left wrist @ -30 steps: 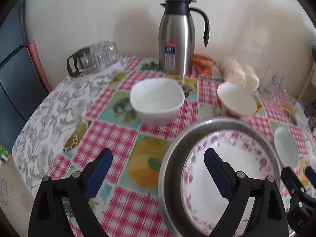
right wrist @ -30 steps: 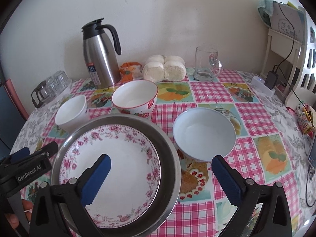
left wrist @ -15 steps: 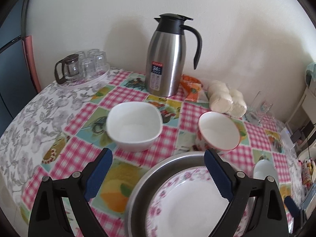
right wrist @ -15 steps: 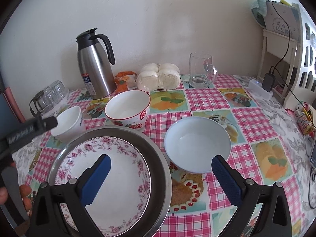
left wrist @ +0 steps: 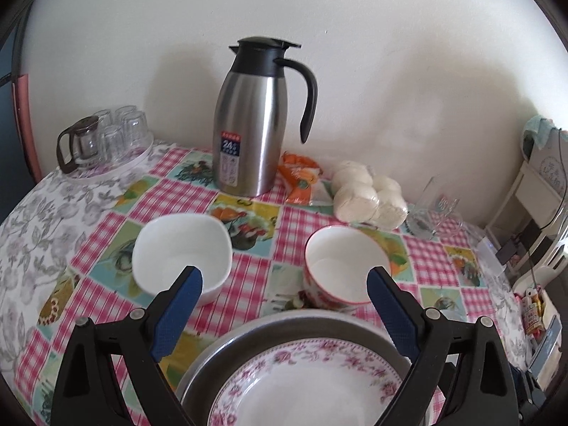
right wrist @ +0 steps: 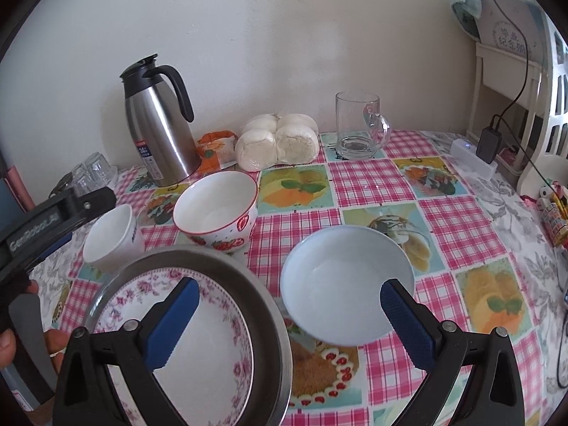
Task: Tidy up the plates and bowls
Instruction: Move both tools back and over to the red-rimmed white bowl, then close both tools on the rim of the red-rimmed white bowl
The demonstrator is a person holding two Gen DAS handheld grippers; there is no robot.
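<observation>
Right wrist view: right gripper (right wrist: pixel 285 303) and left gripper (left wrist: pixel 284 293) jaws stood apart, empty, above the floral plate (right wrist: pixel 198 326) in the steel basin (right wrist: pixel 262 305).

"24" on flask (left wrist: pixel 248 131) label; "GenRobot.AI" on left claw (right wrist: pixel 53 220)

Checked tablecloth (right wrist: pixel 372 181), steel pan (right wrist: pixel 273 323), three bowls (right wrist: pixel 346 284), thermos (right wrist: pixel 159 124), glass mug (right wrist: pixel 358 131), buns (right wrist: pixel 277 145)

Non-task items along the wall

A steel thermos jug (right wrist: pixel 159 124), wrapped buns (right wrist: pixel 277 142) and a glass mug (right wrist: pixel 358 131) are being kept on the checked counter (right wrist: pixel 443 213).
</observation>
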